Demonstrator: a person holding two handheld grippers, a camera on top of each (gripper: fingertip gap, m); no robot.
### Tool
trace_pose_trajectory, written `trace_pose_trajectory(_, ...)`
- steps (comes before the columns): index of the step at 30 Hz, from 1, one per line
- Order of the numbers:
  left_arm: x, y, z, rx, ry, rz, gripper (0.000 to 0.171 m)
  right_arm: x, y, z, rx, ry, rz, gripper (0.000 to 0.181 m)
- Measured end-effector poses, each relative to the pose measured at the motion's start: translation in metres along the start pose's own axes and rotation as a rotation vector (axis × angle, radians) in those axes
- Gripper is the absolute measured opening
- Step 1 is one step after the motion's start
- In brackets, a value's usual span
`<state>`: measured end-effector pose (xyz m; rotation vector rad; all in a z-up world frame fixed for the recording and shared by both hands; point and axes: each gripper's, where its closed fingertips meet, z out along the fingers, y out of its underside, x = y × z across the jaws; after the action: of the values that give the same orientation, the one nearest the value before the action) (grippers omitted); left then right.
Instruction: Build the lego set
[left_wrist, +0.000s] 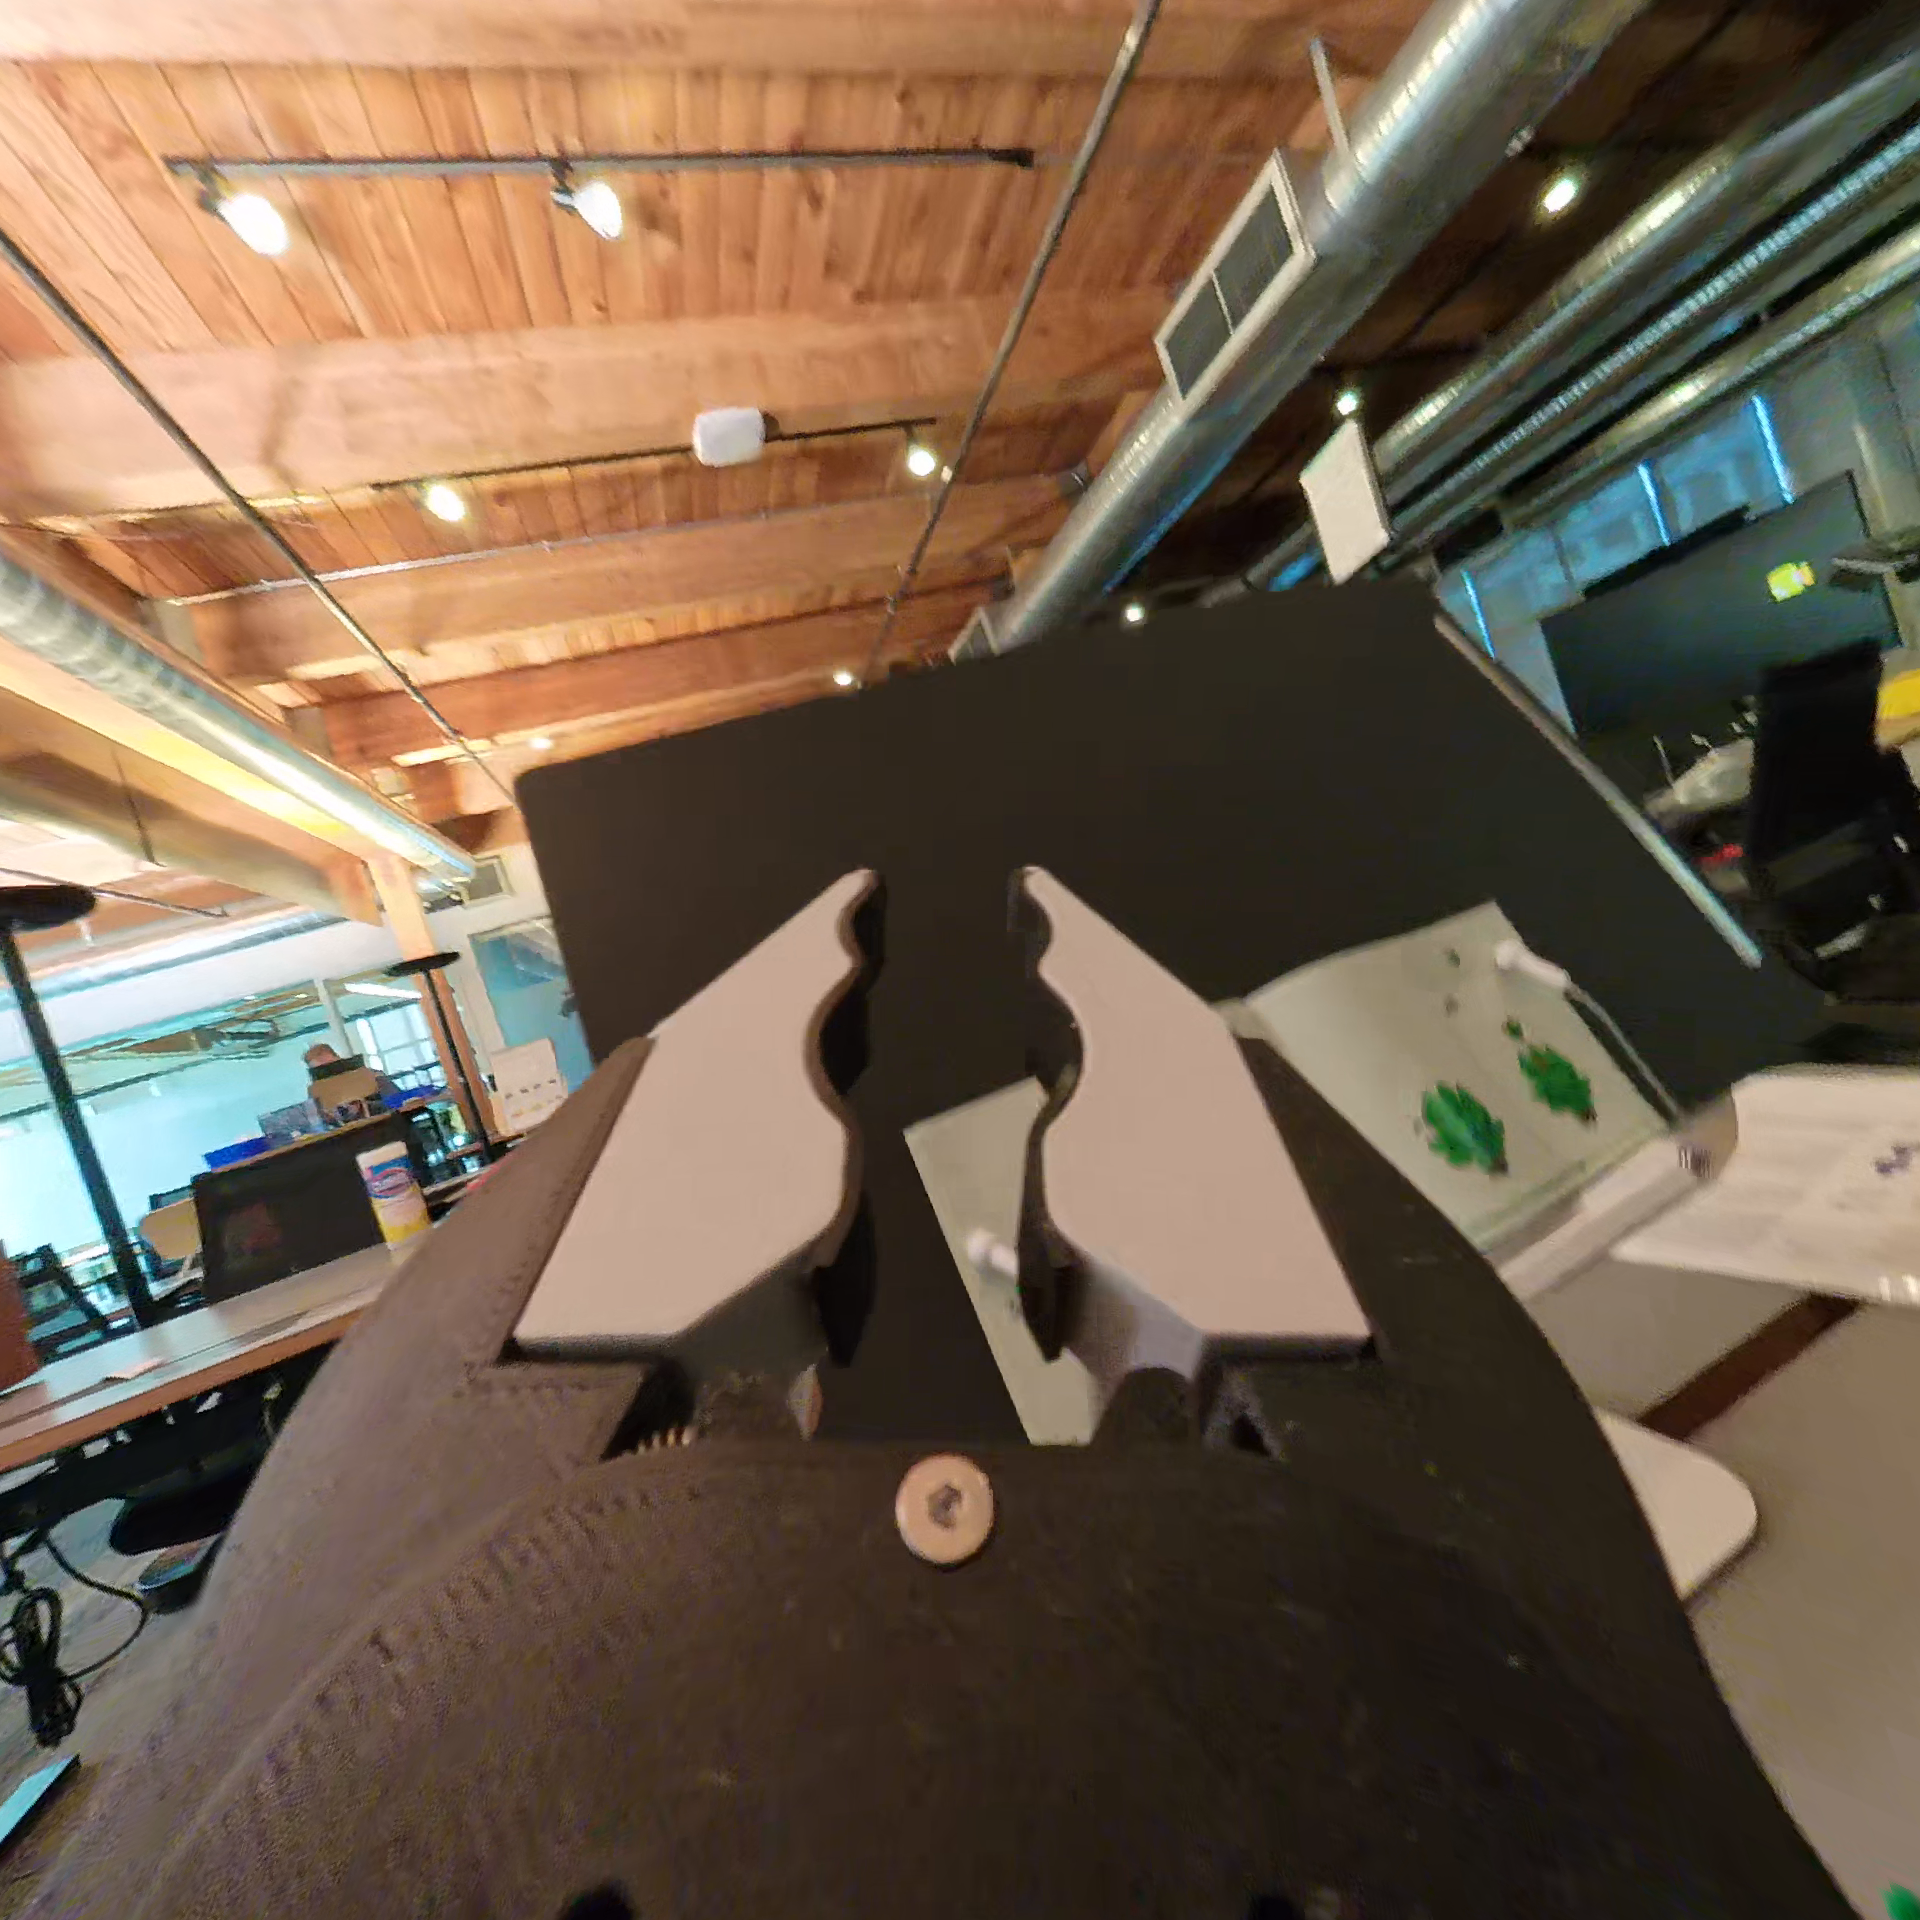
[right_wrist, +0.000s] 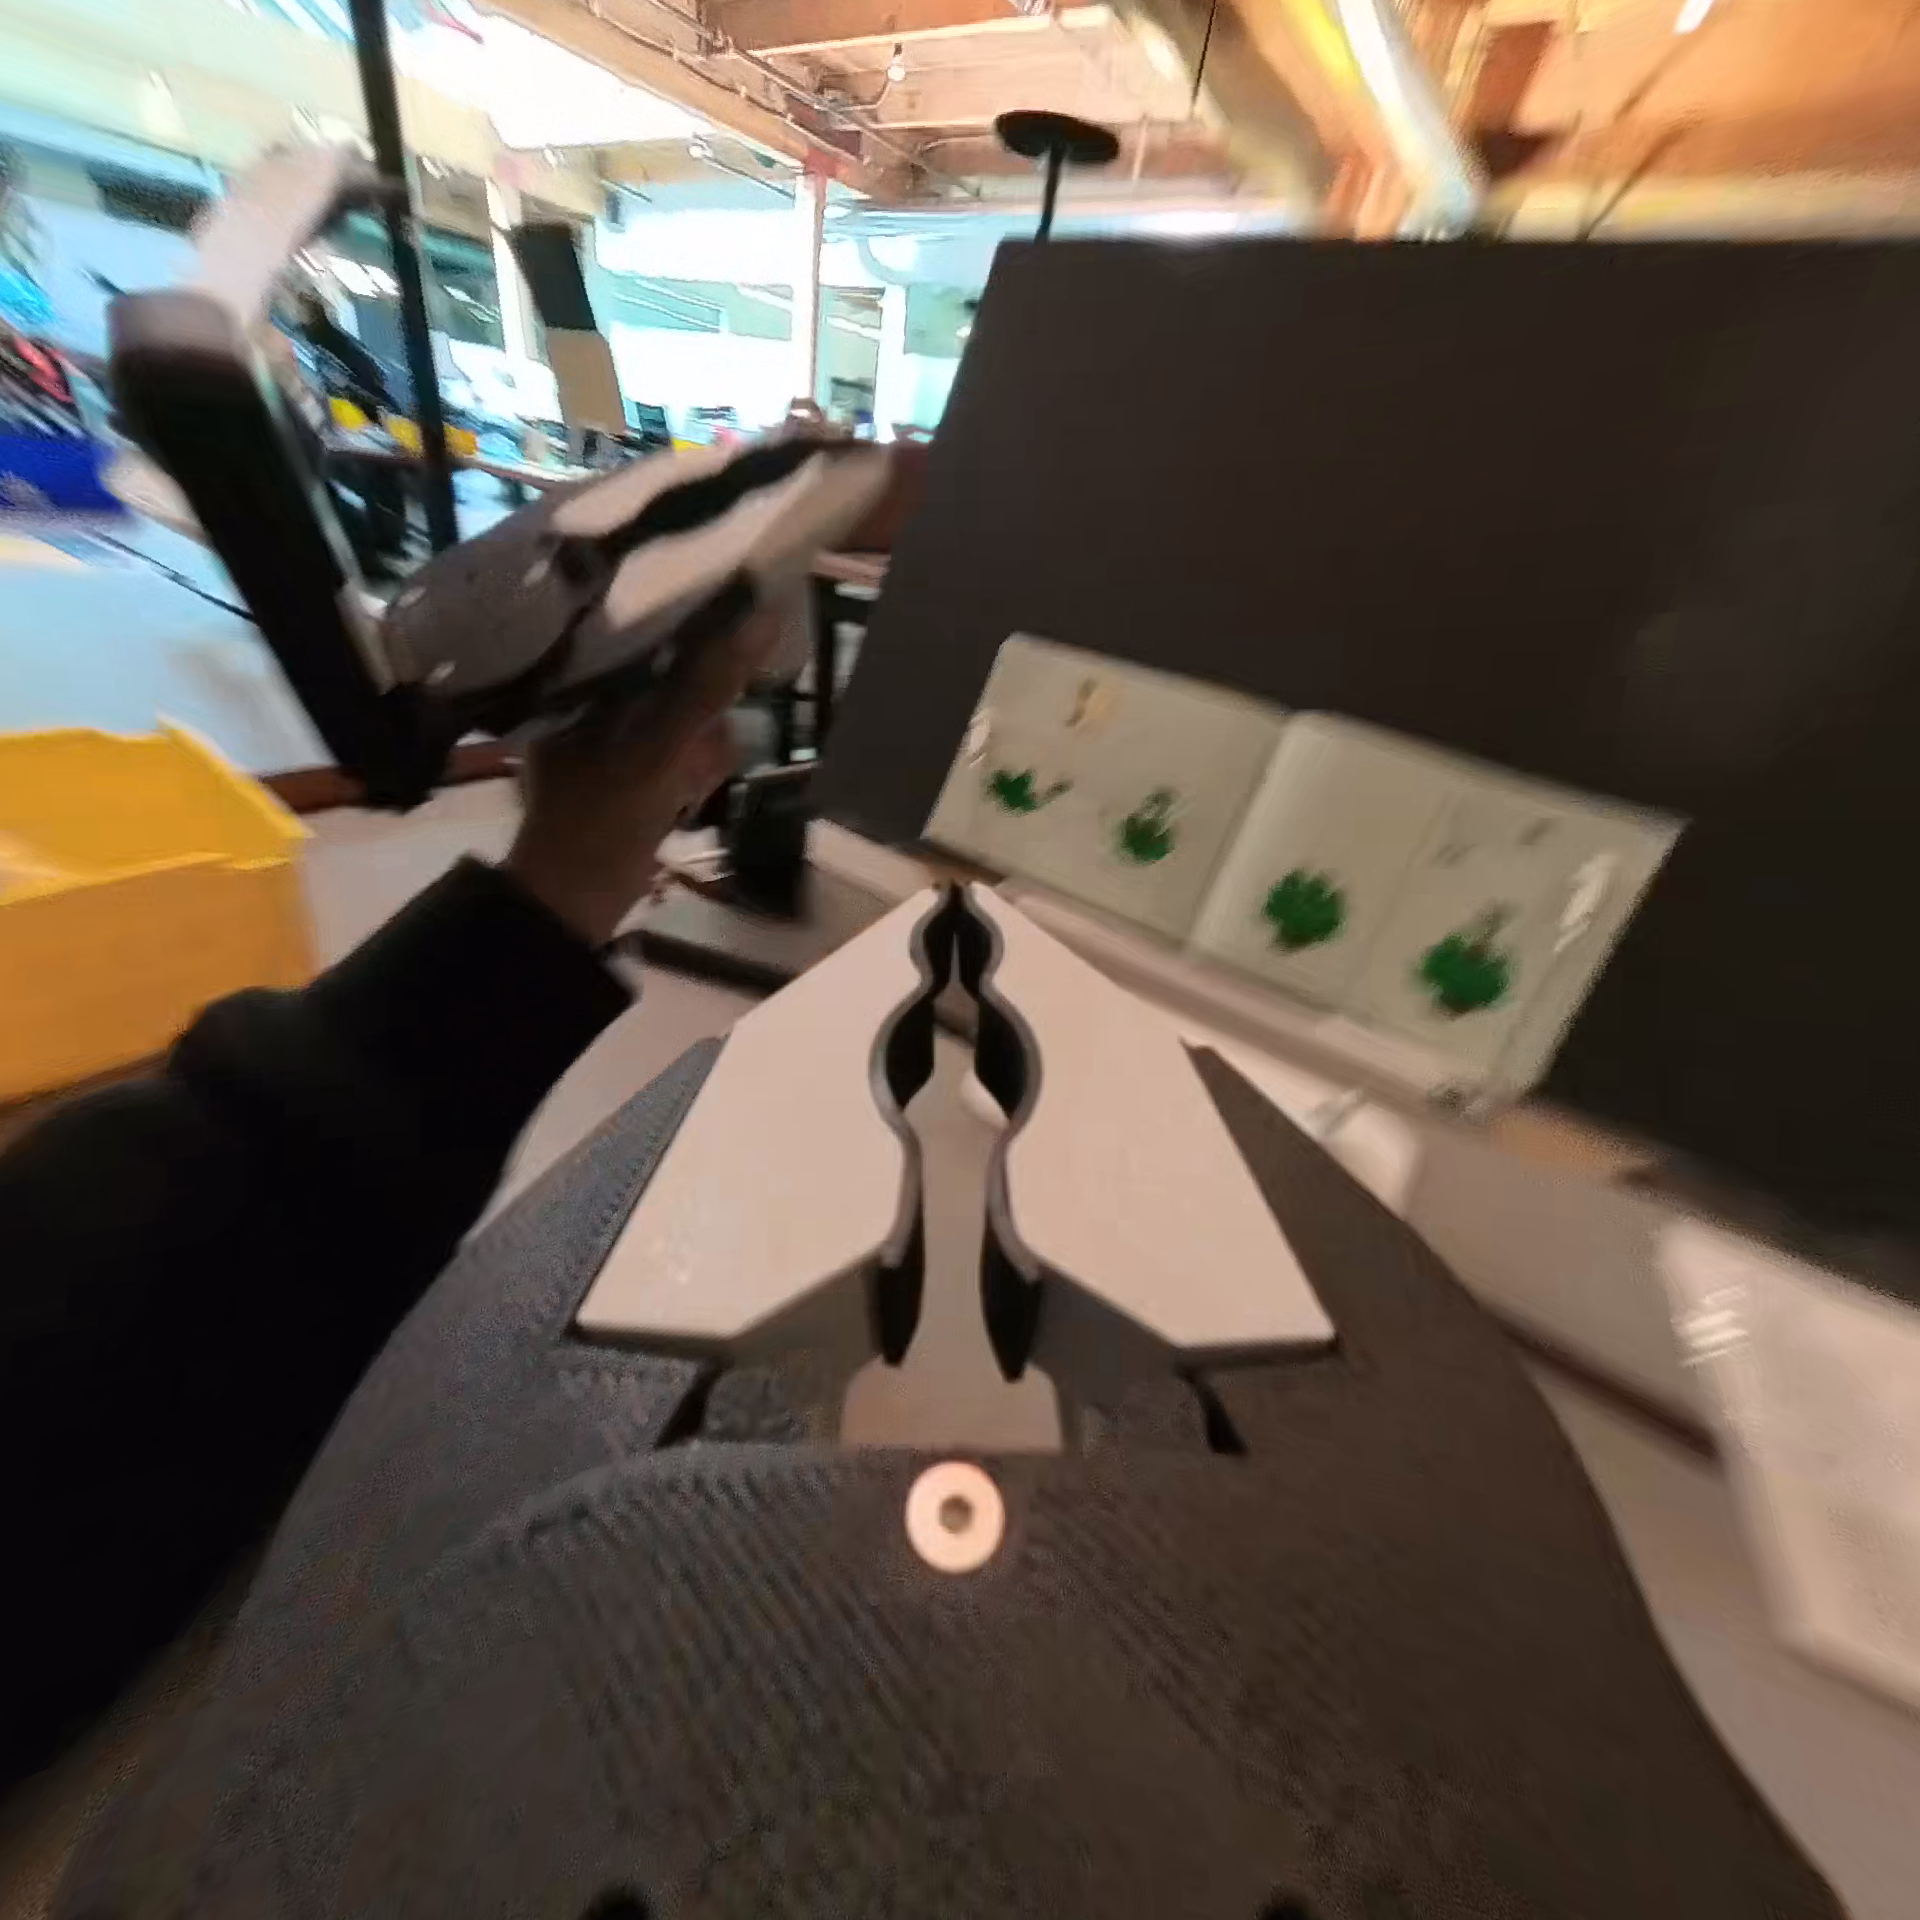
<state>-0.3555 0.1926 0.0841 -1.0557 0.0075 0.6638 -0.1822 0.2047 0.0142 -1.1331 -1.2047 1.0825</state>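
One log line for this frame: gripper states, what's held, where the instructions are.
left gripper: open, empty, raised | right gripper: shut, empty | instruction booklet: propped against black board | bricks: none in view

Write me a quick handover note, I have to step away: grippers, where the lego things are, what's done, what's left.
Left gripper: fingers open, empty, raised and tilted up toward the ceiling.
Right gripper: fingers shut, nothing between them.
Instruction booklet: open, propped against the black board, showing green builds.
No bricks or built parts are visible in either view, so progress cannot be judged.
Left: apparently the whole build; locate the pieces first.
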Motion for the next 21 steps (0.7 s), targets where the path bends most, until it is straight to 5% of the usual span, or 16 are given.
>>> trace_pose_trajectory(2, -0.003, -0.028, 0.001, 0.036, -0.015, -0.043, 0.005, -0.035, 0.039, -0.009, -0.058, -0.113, 0.132, 0.000)
trace_pose_trajectory(5, 0.014, -0.057, -0.002, 0.010, 0.079, -0.210, 0.001, -0.063, 0.095, -0.019, -0.194, -0.173, 0.075, 0.000)
trace_pose_trajectory(7, 0.037, -0.067, -0.009, 0.003, 0.181, -0.359, 0.002, -0.060, 0.098, -0.027, -0.176, -0.146, 0.035, 0.000)
trace_pose_trajectory(10, 0.107, -0.081, -0.048, 0.036, 0.552, -0.700, 0.000, -0.059, 0.083, -0.039, -0.143, -0.150, 0.033, 0.000)
trace_pose_trajectory(12, 0.151, -0.053, -0.083, -0.164, 0.671, -0.805, 0.000, -0.058, 0.080, -0.046, -0.129, -0.156, 0.066, 0.000)
trace_pose_trajectory(14, 0.177, -0.013, -0.118, -0.369, 0.634, -0.770, 0.000, -0.060, 0.084, -0.051, -0.138, -0.177, 0.109, 0.000)
trace_pose_trajectory(17, 0.166, 0.033, -0.159, -0.483, 0.401, -0.521, 0.000, -0.053, 0.090, -0.054, -0.141, -0.154, 0.146, 0.000)
trace_pose_trajectory(21, 0.153, 0.043, -0.186, -0.542, 0.293, -0.327, 0.000, -0.031, 0.095, -0.057, -0.145, -0.056, 0.228, 0.000)
